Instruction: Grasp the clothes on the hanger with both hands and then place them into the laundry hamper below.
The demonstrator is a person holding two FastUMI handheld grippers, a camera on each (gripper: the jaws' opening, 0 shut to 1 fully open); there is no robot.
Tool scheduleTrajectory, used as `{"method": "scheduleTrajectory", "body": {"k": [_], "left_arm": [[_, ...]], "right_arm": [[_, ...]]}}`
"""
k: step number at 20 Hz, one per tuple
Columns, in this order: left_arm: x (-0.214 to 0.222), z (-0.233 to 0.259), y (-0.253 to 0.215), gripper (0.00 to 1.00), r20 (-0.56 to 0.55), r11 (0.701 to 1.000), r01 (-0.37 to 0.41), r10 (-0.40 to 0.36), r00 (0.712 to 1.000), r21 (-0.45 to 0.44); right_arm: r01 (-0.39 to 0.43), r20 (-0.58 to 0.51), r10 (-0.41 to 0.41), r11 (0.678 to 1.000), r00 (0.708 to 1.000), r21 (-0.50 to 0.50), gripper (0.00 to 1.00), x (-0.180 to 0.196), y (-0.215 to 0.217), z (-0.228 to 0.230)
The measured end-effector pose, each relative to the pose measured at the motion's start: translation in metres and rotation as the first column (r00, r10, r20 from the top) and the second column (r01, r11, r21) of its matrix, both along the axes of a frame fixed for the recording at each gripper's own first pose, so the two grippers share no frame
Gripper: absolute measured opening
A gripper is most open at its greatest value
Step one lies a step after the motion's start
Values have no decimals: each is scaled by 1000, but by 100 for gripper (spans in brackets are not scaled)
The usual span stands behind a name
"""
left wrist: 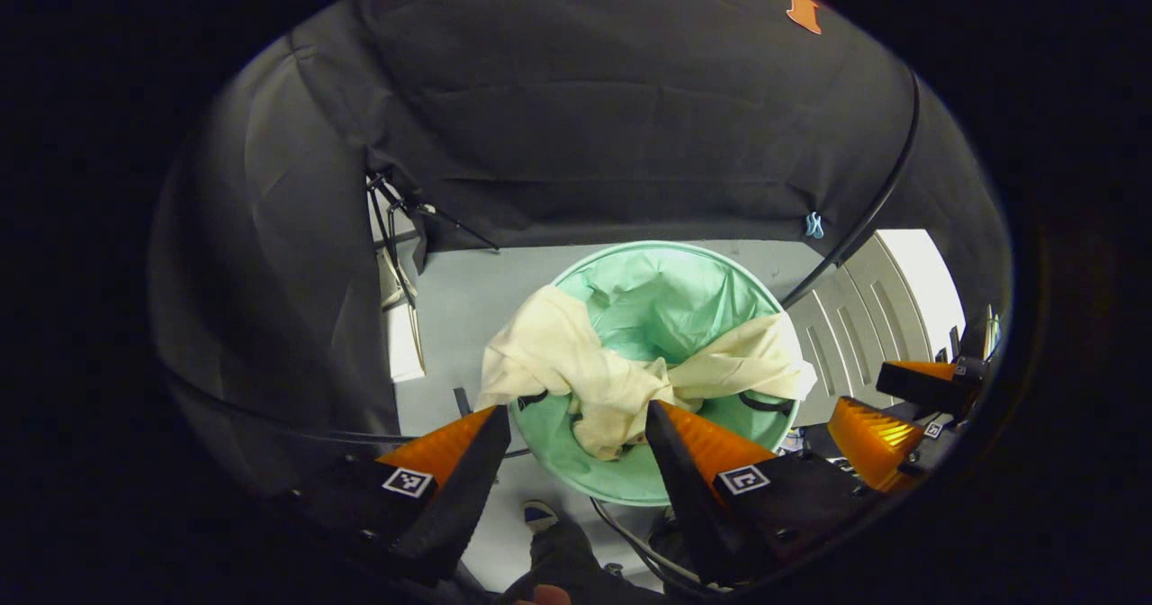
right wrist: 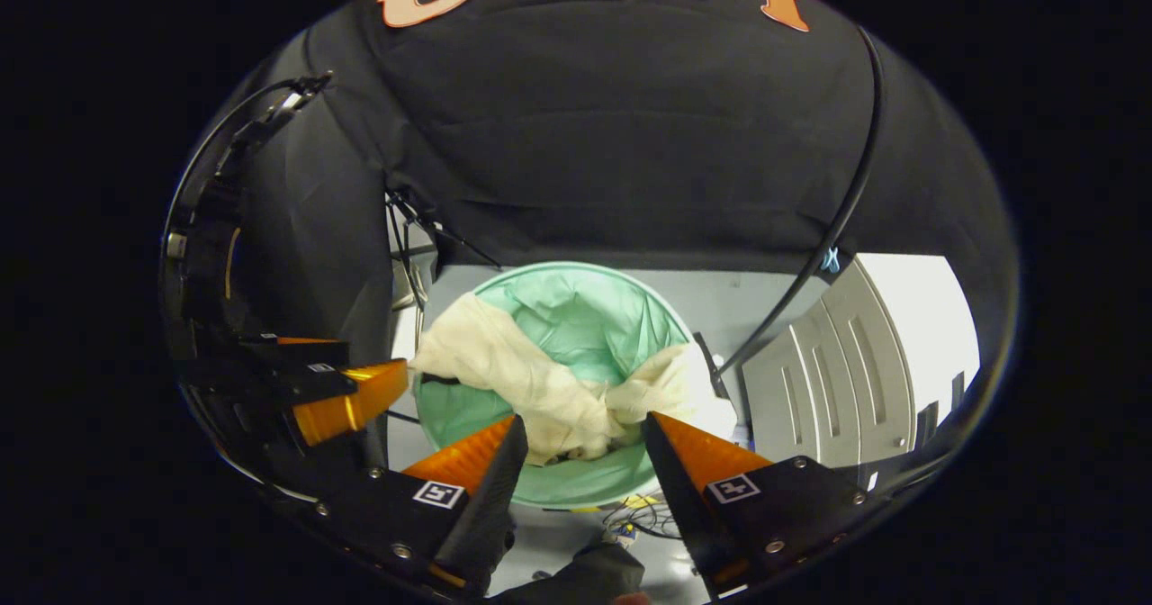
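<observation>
Both claws hang open above the hamper with nothing between their fingers: our left claw shows its two fingers spread wide, and our right claw is spread the same way, with the hamper below showing through each gap.

The garment is already down. It lies draped across the green hamper, a cream cloth bunched in the middle, with one end hanging over the rim on one side and the other end lying on the rim opposite. In the right gripper view the garment sits the same way, its middle sagging into the hamper while the ends ride on the edge.

We judge the drop made but not tidy, since both ends are on or over the rim. To finish well, we should bring each claw down to the end nearest it, pinch the loose cloth just inside the rim, lift it slightly and carry it toward the centre before letting go. We should keep the fingers off the thin green lining so it does not pull up with the cloth. We must also keep the two claws apart, since the right claw shows close beside ours in the left gripper view.
</observation>
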State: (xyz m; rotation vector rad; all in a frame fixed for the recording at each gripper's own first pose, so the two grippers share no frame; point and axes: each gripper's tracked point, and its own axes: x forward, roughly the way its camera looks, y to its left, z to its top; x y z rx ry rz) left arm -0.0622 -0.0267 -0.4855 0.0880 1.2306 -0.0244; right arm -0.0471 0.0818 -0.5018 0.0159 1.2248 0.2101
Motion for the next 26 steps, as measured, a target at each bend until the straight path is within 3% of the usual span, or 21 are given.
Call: {"method": "scheduleTrajectory", "body": {"k": [2,8,15,20,26], "left_arm": [[-1,5,3,99,13,1000,-9,9,1000,-5],[4,35,1,99,99,999,-19,22,995,-27],[35,130,-6,99,304,996,-25,51,951,-86],[59,232,-1,98,495,992,-21,83,865,-128],[75,356,8,98,678,980,2,136,722,-199]], "right_arm": [[6,-45,-6,1000,999,5,87,-21,-5,-8],[62,28,-64,997,998,46,94,-11,-5,23],[117,207,-142,985,968,127,94,22,-7,119],[147,347,-210,969,914,199,94,40,-16,221],[135,575,-227,971,786,199,94,64,-51,346]]}}
